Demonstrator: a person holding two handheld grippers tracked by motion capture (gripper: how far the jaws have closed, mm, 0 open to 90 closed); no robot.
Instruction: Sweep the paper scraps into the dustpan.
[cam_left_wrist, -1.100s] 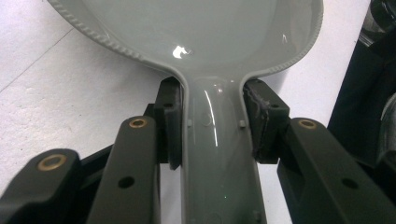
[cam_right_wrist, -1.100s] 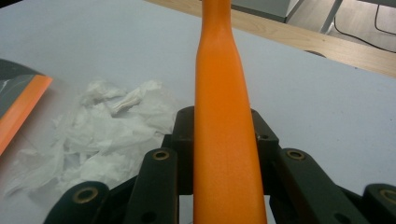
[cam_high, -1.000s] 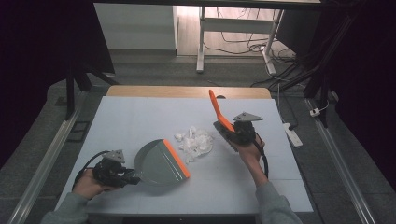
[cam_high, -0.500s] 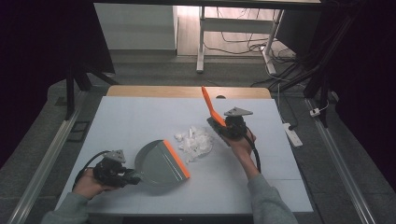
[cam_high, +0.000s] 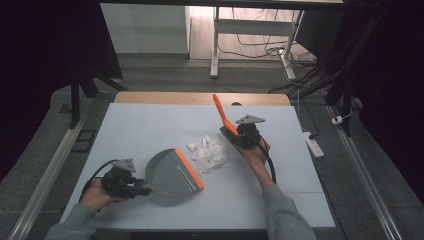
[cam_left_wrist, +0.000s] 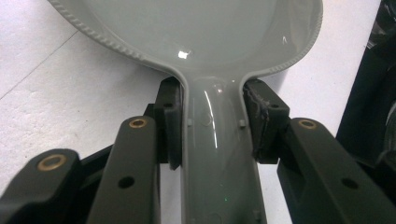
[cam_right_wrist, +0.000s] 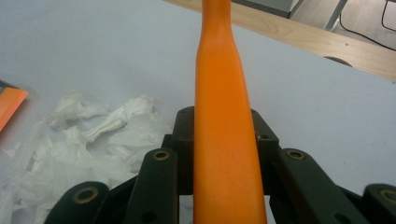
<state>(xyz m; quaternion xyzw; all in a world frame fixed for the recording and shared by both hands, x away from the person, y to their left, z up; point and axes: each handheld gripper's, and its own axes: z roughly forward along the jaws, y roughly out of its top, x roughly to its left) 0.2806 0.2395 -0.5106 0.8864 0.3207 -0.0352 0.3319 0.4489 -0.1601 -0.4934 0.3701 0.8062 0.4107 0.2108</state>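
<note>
High view, left gripper (cam_high: 140, 190) clenched on grey dustpan (cam_high: 172, 172) handle near table's (cam_high: 150, 125) front left corner, right gripper (cam_high: 235, 136) grasping orange brush (cam_high: 220, 112) beside white paper scraps (cam_high: 210, 152) mid-table, no readable writing.

Paper scraps (cam_high: 209, 152) between dustpan (cam_high: 172, 172), brush (cam_high: 223, 116)

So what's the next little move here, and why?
Probably sweep the brush in the right gripper toward the dustpan. The paper scraps lie between the brush and the pan's orange lip, and the left gripper holds the pan's handle flat on the table.
</note>
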